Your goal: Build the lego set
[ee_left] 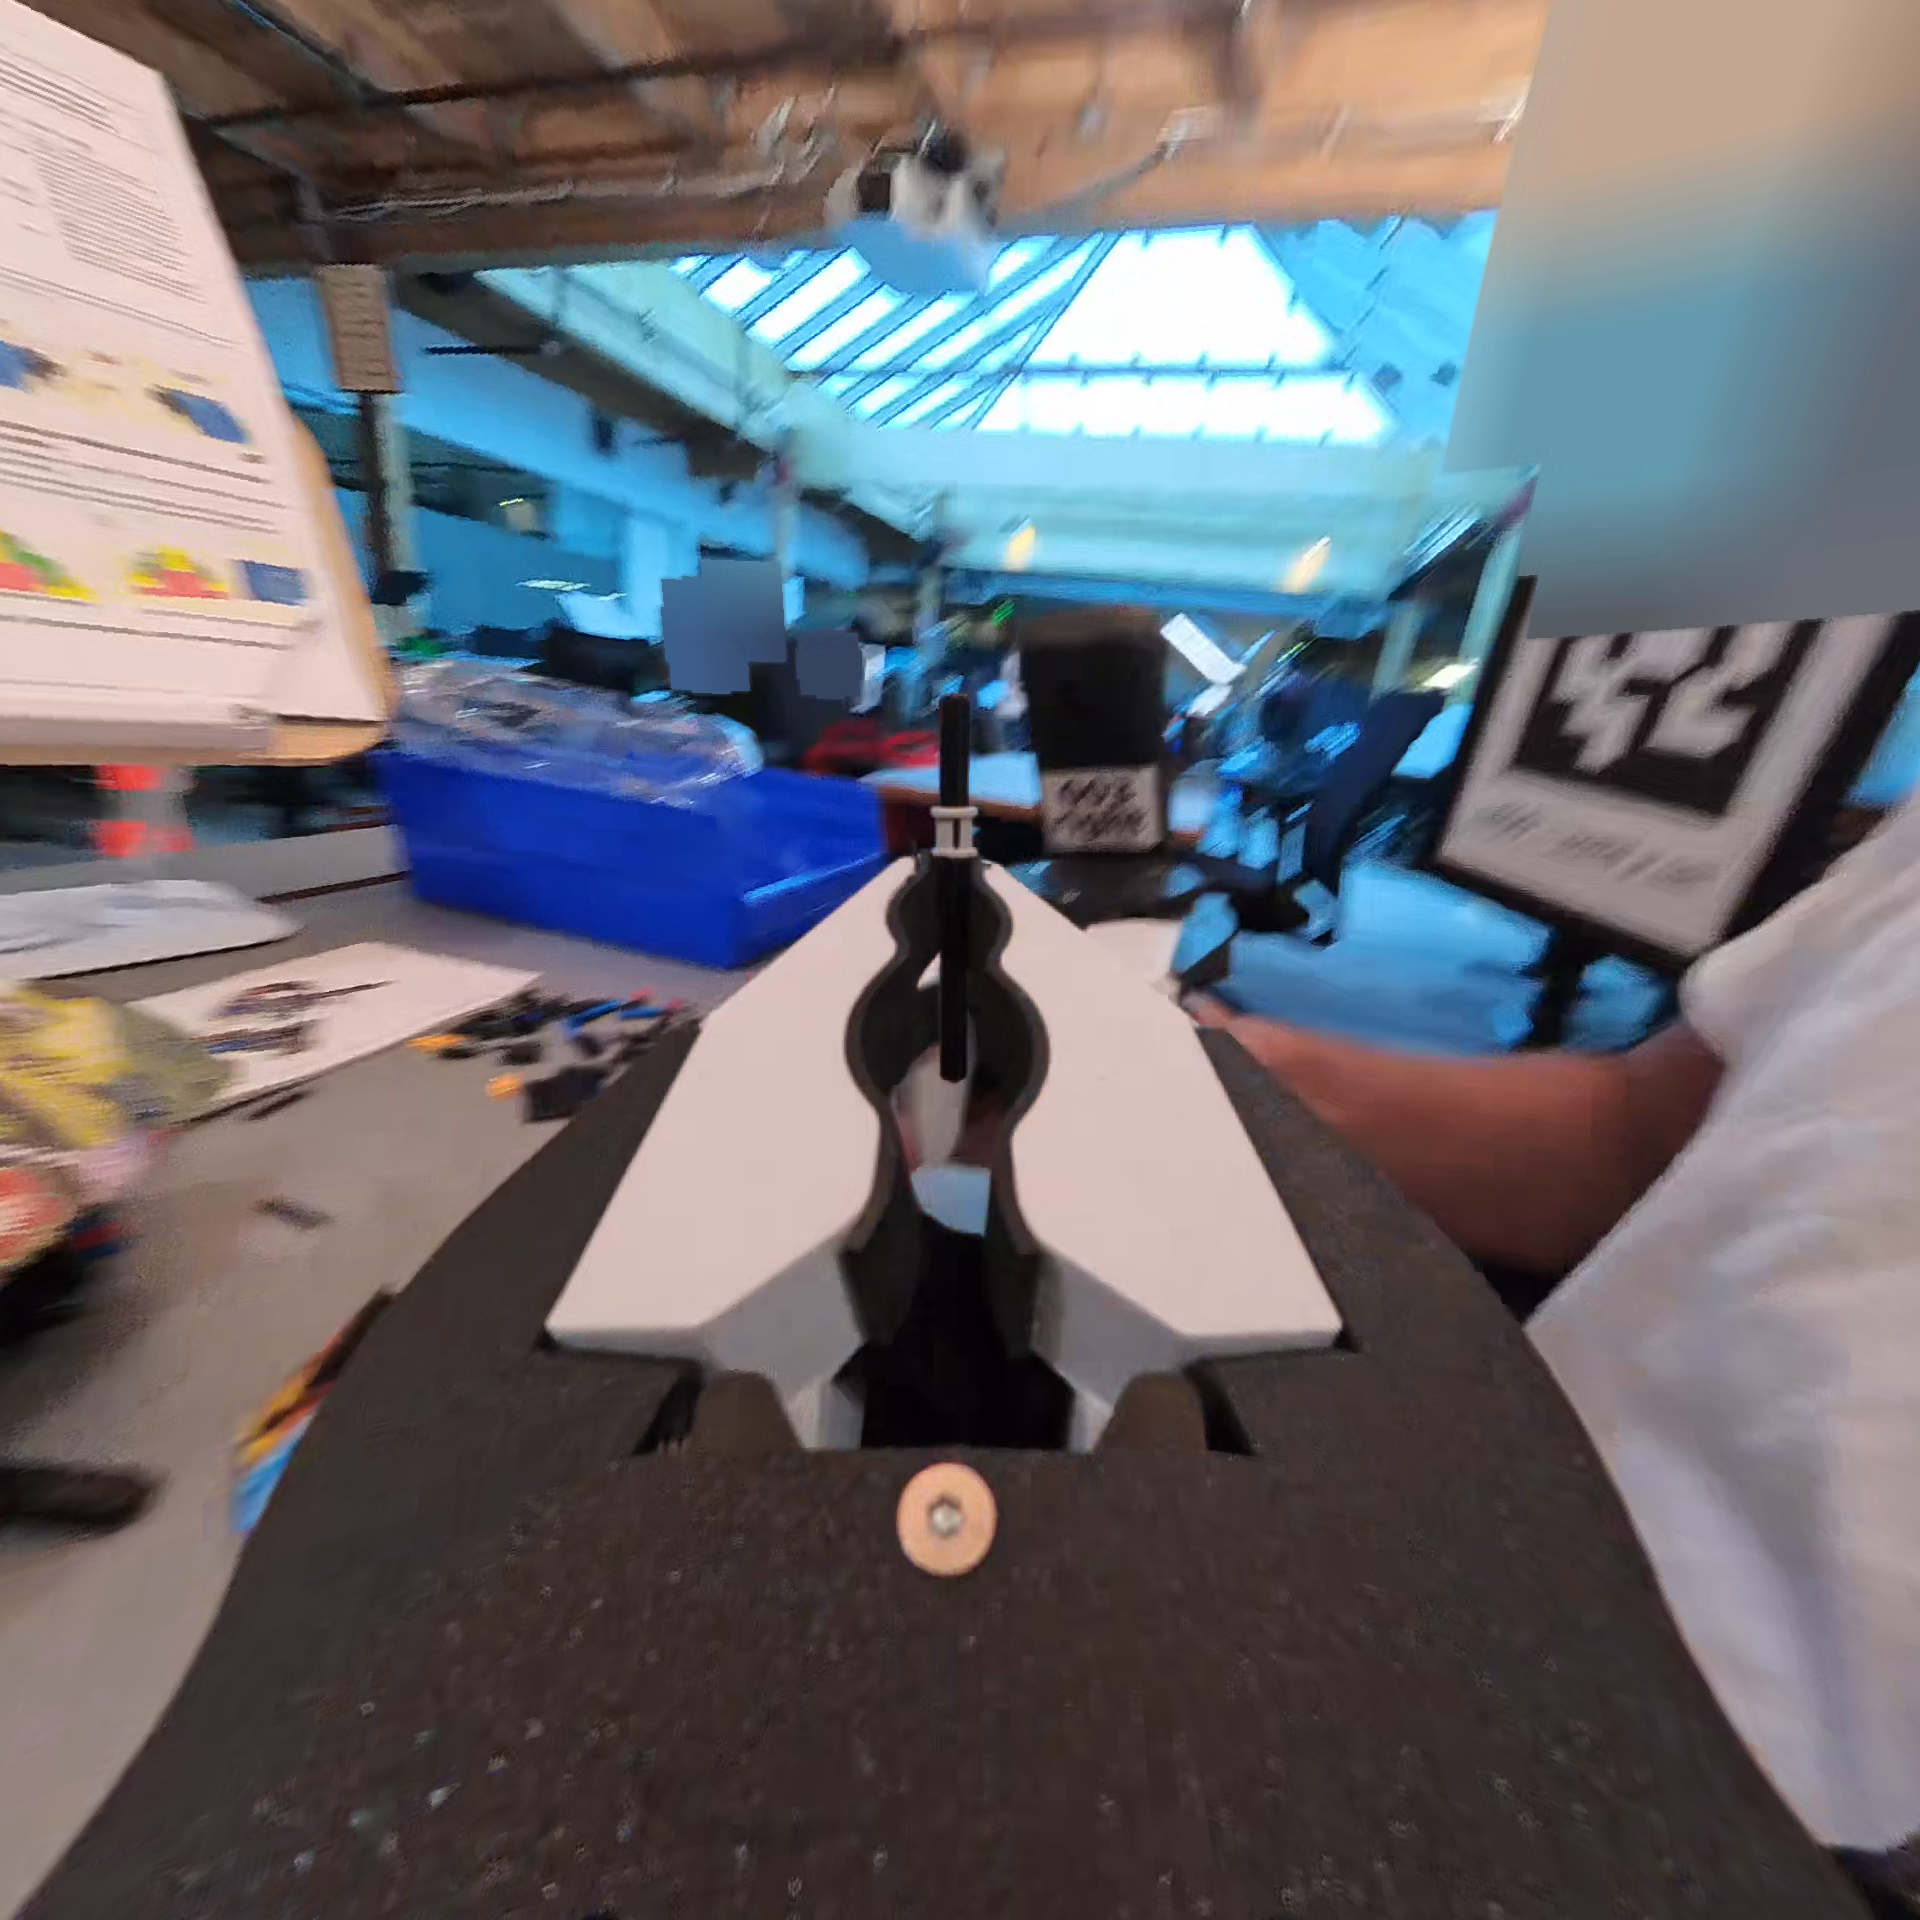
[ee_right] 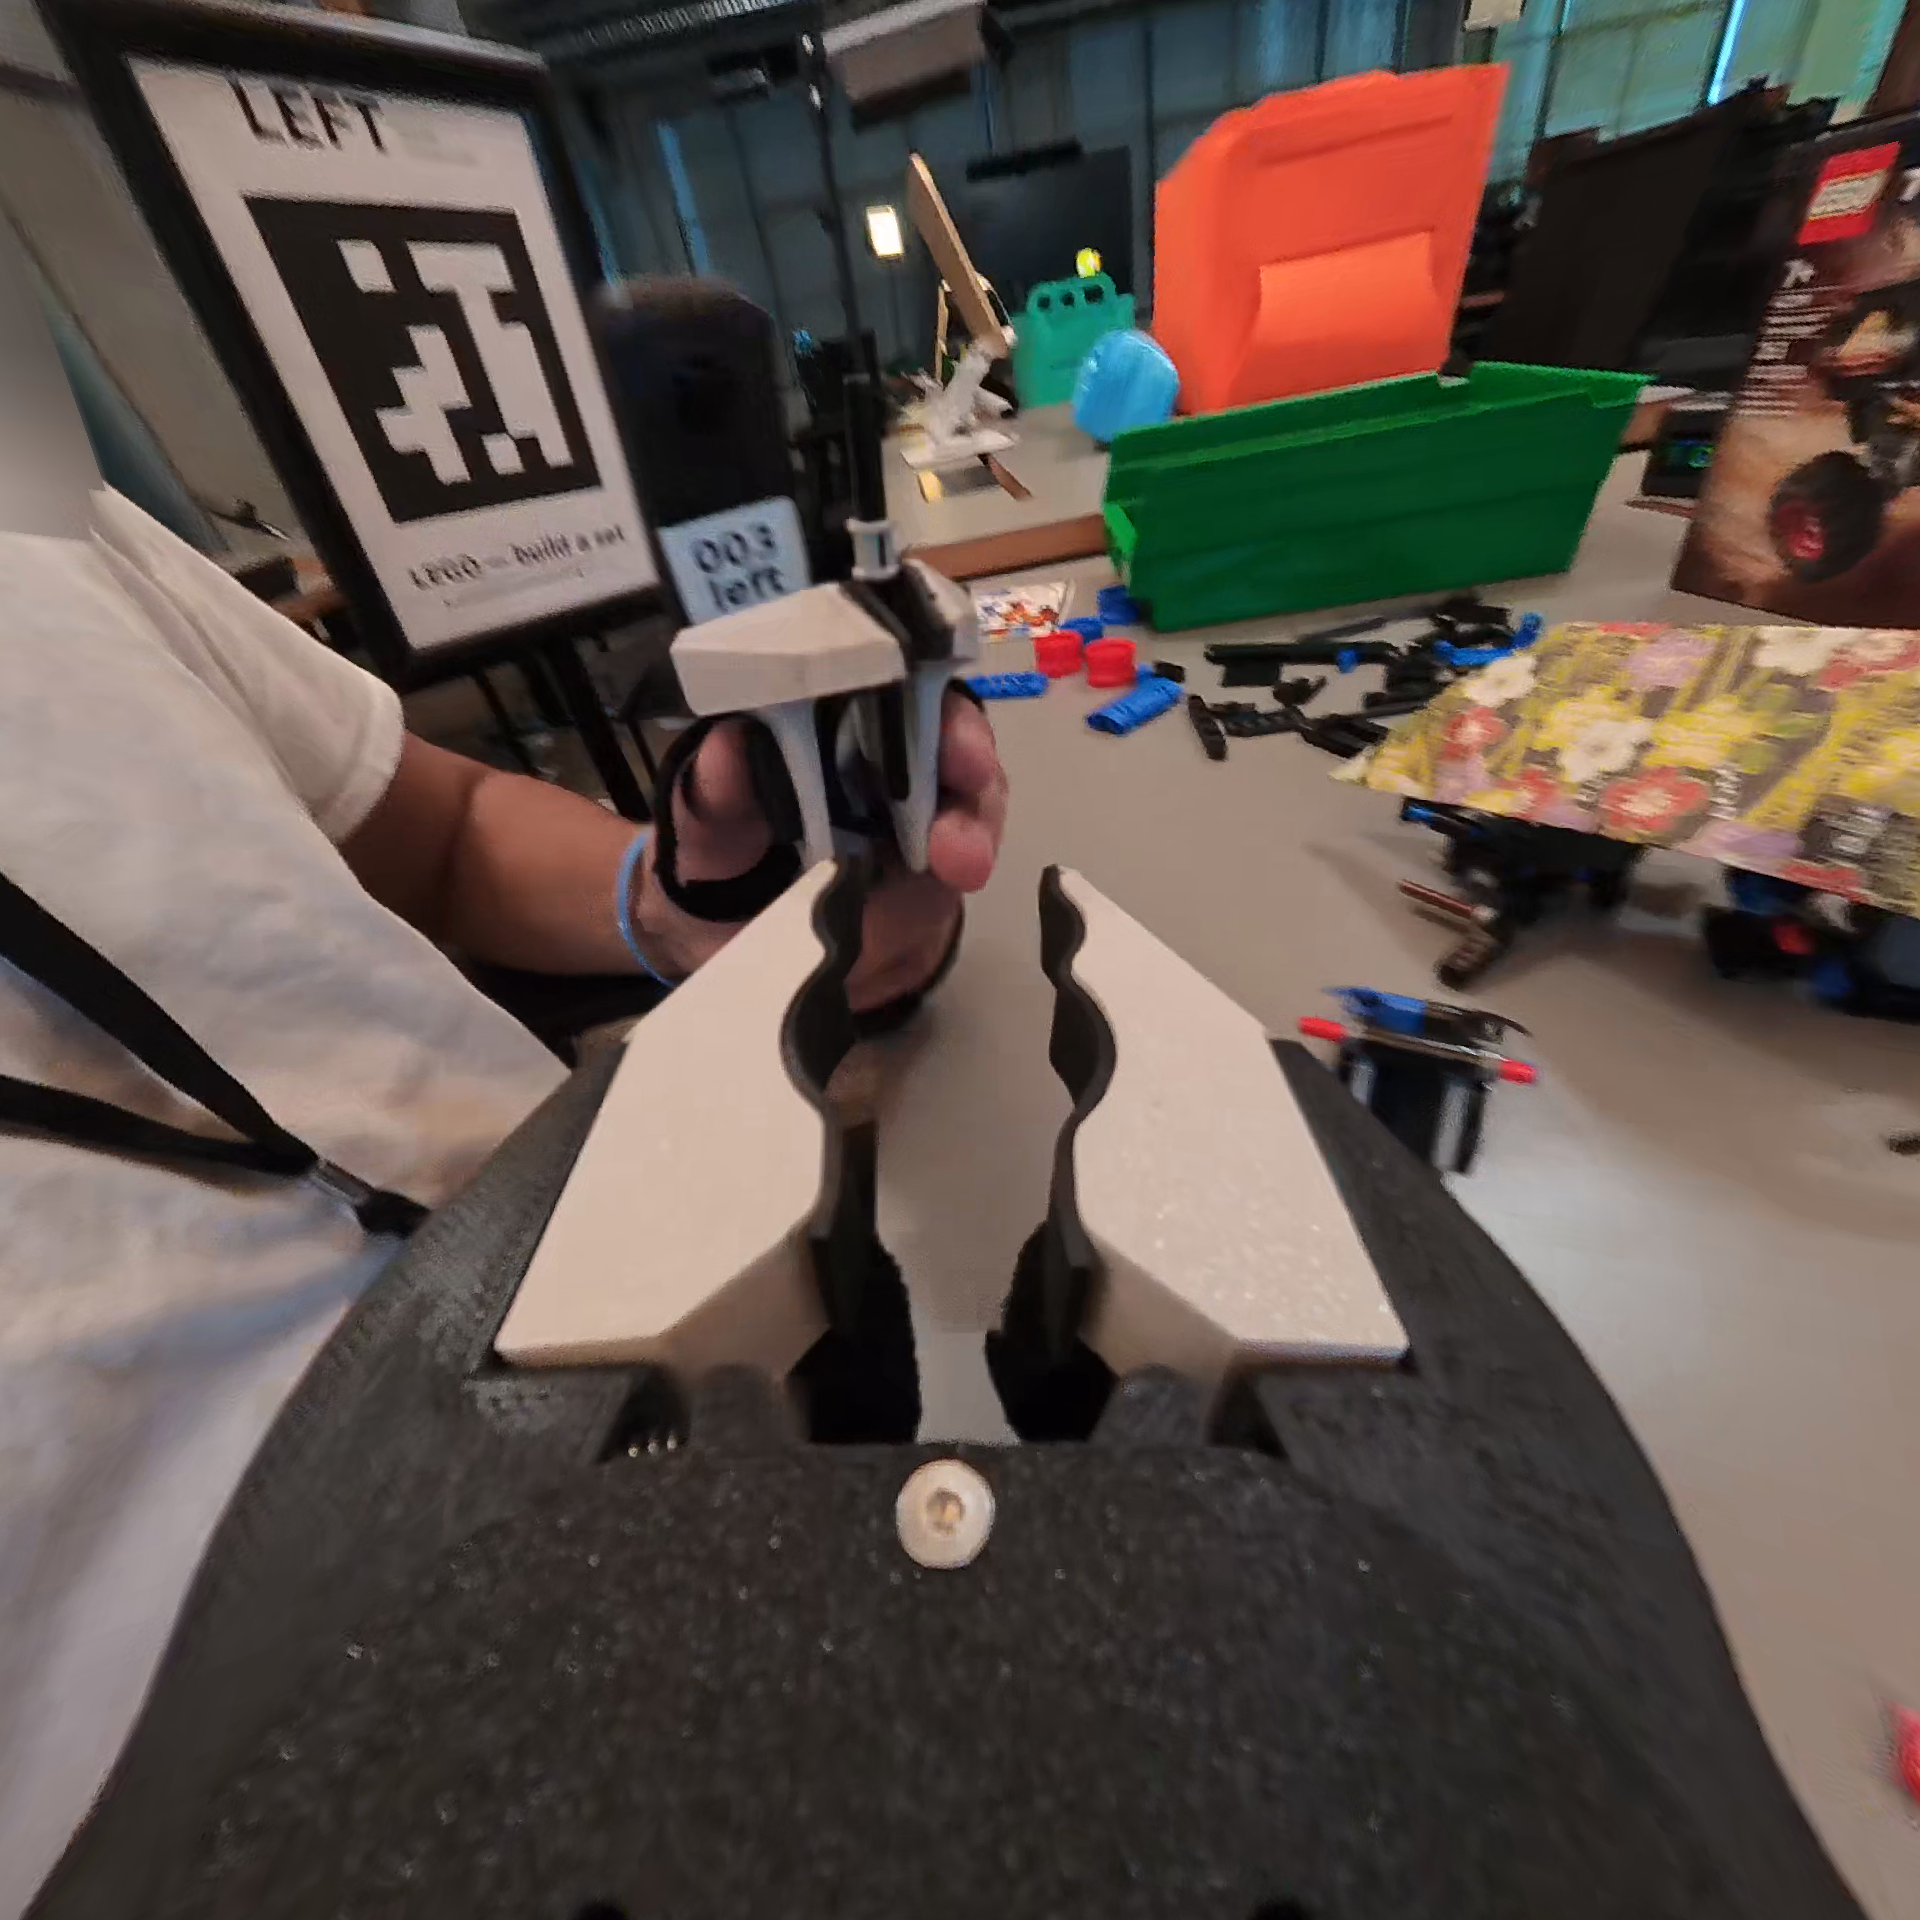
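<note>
Axle [ee_left: 954,883]: black, thin rod, pinched between the tips of my left claw [ee_left: 951,868], jaws closed on it. Long axis runs up-down, roughly upright, crossing the fingers at right angles; top end points at the ceiling, lower end hangs in the gap between the fingers [ee_left: 790,1091]. A small pale bush [ee_left: 954,829] sits around the rod, just above the fingertips. Same rod shows in the right wrist view [ee_right: 864,457], standing up out of my left claw [ee_right: 888,613], bush [ee_right: 871,545] ringing it right above the tips. All of this is held in the air above the table, not touching it.

My right claw [ee_right: 940,894] is open, jaws apart, nothing between them, fingers [ee_right: 1164,1091] aimed toward the left claw, near it but apart. A hand [ee_right: 831,831] grips the left claw's handle, blue band on the wrist.

On the grey table [ee_right: 1195,831]: loose black and blue pieces [ee_right: 1351,675] in the middle, two red rings [ee_right: 1086,657] beside them, green bin [ee_right: 1351,499] at the far edge, set box [ee_right: 1829,395] standing at the far right. Flowered sheet [ee_right: 1662,727] lies over a partly built black-and-blue model [ee_right: 1538,883] on the right side. A small blue-black subassembly [ee_right: 1423,1060] with red ends sits near my right finger. Left wrist view is blurred; blue bin [ee_left: 644,852] toward the far edge, instruction page [ee_left: 135,364] upper left.
</note>
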Available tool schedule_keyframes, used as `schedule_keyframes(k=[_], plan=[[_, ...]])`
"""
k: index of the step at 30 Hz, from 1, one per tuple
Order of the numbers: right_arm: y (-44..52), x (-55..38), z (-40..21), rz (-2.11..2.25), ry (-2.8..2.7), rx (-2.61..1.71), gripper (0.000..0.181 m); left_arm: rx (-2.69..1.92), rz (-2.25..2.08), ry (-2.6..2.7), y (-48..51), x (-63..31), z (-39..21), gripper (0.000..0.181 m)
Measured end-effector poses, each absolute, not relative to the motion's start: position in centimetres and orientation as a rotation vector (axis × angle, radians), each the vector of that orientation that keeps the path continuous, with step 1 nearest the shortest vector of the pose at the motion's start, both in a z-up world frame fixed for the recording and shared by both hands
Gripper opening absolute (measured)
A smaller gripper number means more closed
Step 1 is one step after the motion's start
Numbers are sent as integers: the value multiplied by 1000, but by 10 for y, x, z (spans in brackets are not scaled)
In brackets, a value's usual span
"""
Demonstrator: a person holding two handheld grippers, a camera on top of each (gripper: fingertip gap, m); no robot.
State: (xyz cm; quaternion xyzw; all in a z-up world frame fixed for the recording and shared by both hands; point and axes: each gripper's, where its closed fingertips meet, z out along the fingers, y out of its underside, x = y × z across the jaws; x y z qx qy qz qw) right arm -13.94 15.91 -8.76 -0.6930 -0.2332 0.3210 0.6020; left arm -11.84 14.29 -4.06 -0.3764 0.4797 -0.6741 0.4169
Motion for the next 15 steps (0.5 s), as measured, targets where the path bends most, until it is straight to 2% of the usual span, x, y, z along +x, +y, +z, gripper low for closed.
schedule_keyframes(k=[3, 7, 15], plan=[[158, -153, -78, 781, -529, -1545, 32, -908, -1788, 1154, 141, -121, -38, 1], [156, -150, -74, 696, -549, -1521, 9, -914, -1804, 1140, 138, -121, -40, 1], [151, -148, -80, 686, -589, -1564, 3, -947, -1781, 1187, 135, -119, -47, 1]])
